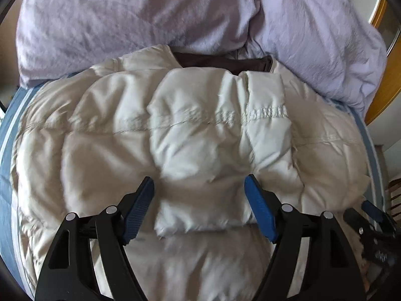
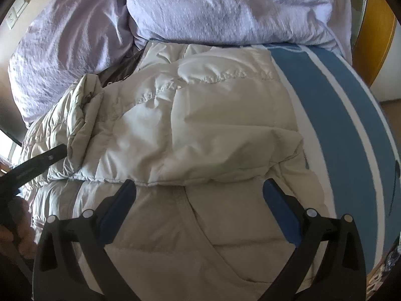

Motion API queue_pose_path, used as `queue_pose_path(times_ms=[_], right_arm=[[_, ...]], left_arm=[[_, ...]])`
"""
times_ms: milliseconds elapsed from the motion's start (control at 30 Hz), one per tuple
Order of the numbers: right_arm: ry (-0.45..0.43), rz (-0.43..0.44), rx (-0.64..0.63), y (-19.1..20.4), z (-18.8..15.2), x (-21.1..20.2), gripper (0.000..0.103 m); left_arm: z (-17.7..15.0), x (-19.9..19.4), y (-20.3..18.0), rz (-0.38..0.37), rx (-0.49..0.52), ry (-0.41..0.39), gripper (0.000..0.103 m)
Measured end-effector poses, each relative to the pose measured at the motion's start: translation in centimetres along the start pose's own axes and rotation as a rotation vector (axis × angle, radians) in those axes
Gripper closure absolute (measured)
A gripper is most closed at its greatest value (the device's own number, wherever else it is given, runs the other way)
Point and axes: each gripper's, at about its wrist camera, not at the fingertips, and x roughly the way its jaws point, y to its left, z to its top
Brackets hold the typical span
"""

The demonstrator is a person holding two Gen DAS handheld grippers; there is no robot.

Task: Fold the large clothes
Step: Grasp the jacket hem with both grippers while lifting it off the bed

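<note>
Left wrist view: the left gripper (image 1: 199,188) hangs with its 2 blue-padded fingers (image 1: 140,208) spread wide, holding nothing. Directly ahead and beneath it lies the cream puffer jacket (image 1: 105,130), with a folded sleeve (image 1: 215,130) running forward between the fingers. Beyond the jacket sit lilac pillows (image 1: 125,17). The other tool shows at the far right.

Right wrist view: the right gripper (image 2: 199,185) is also wide apart and empty, hovering over the jacket's (image 2: 200,130) folded edge just ahead. To its right runs the blue-striped sheet (image 2: 333,105); pillows (image 2: 225,5) lie beyond.
</note>
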Motion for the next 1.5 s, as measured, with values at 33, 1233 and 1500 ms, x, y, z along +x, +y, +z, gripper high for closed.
queue_pose_path(times_ms=[33, 1233, 1500], right_arm=[[-0.006, -0.003, -0.014, 0.0, -0.1, -0.5, 0.002], [0.136, 0.053, 0.144, -12.1, -15.9, -7.0, 0.02], [0.125, 0.106, 0.143, -12.1, -16.5, -7.5, 0.038]], left_arm=[[-0.3, -0.6, 0.4, 0.0, -0.001, -0.008, 0.028], [-19.8, -11.4, 21.8, 0.056, -0.295, 0.026, 0.028], [-20.6, -11.3, 21.1, 0.015, -0.302, 0.027, 0.034]])
